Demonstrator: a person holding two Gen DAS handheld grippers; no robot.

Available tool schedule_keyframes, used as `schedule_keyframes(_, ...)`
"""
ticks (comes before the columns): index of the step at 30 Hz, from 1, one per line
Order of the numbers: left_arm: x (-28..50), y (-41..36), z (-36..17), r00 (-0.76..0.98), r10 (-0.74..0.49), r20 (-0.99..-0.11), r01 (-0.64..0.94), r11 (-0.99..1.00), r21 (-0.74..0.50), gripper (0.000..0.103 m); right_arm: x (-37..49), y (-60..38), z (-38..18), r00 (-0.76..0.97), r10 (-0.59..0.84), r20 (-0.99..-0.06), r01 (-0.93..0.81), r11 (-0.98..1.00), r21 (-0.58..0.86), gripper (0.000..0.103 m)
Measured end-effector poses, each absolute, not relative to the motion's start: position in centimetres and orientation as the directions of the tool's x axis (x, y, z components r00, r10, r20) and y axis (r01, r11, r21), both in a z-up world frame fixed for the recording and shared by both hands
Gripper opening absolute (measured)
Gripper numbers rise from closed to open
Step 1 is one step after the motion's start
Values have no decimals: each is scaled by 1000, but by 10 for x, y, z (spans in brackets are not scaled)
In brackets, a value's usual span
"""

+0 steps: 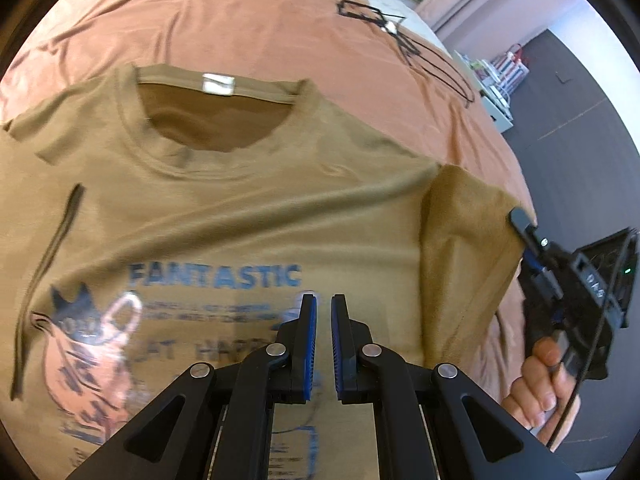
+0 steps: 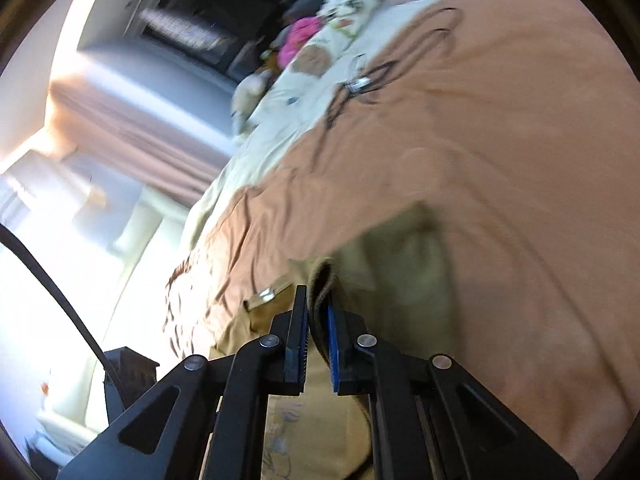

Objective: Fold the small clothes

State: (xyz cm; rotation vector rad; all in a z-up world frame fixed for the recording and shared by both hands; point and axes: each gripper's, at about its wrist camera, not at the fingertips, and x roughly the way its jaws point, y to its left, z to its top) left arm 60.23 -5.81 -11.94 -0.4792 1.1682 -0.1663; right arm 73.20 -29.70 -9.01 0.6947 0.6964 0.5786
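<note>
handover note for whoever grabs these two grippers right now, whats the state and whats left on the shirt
Left gripper: shut, nothing between its fingers, hovering over the print on the tan t-shirt.
Right gripper: shut on the t-shirt's sleeve, pinching the sleeve hem, with the sleeve lifted and starting to turn inward.
T-shirt: lies front side up on the orange bedsheet, collar away from you, body still spread flat.
Done: sleeve grasped only; no fold is laid down yet.
Left: bring this sleeve in over the chest, fold the other sleeve, then fold the body.
Note: a black cable lies on the sheet beyond the shirt.

Tan T-shirt [image 1: 240, 208] lies face-up on the bed, blue "FANTASTIC" print, one sleeve lifted
</note>
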Motion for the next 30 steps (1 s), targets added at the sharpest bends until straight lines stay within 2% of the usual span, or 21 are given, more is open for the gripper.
schedule_keyframes(5,606,-36,-125,394,-335,-856,-153,894,-421,7,738,-242,-87,569,703,-427,-319,668,673,5)
schedule_keyframes(7,609,-30,-127,394,-333,-857,-167,891,-423,7,744,-216,-92,522,704,-482,-330,688,647,7)
schedule_keyframes(9,611,-30,-128,393,-335,-856,-164,891,-424,7,748,-205,-95,475,717,-510,-338,684,647,22)
schedule_keyframes(10,614,-32,-127,391,-340,-855,-155,892,-426,7,749,-202,-95,465,718,-518,-335,685,647,44)
schedule_keyframes(11,615,-33,-127,390,-343,-854,-151,892,-427,8,748,-209,-91,480,714,-510,-333,686,646,62)
schedule_keyframes(12,617,-35,-126,390,-347,-853,-148,890,-431,12,755,-212,-87,504,707,-496,-330,688,646,65)
schedule_keyframes(13,620,-38,-126,392,-353,-850,-146,888,-436,23,755,-220,-83,526,701,-481,-325,689,648,66)
schedule_keyframes(14,621,-40,-125,395,-356,-847,-141,887,-439,28,756,-229,-79,545,695,-469,-314,688,654,66)
schedule_keyframes(16,624,-45,-122,415,-365,-834,-127,884,-450,50,750,-247,-79,566,679,-469,-282,693,664,66)
schedule_keyframes(17,625,-47,-120,428,-366,-826,-118,884,-453,53,746,-254,-81,578,666,-471,-266,700,663,66)
schedule_keyframes(24,648,-61,-124,448,-346,-825,-112,893,-435,55,732,-285,-96,624,579,-525,-141,744,653,65)
schedule_keyframes(26,655,-61,-128,457,-337,-823,-118,895,-431,55,728,-284,-93,625,564,-540,-117,751,649,52)
schedule_keyframes(30,670,-65,-136,466,-328,-822,-115,898,-424,55,719,-285,-85,595,548,-587,-88,771,631,39)
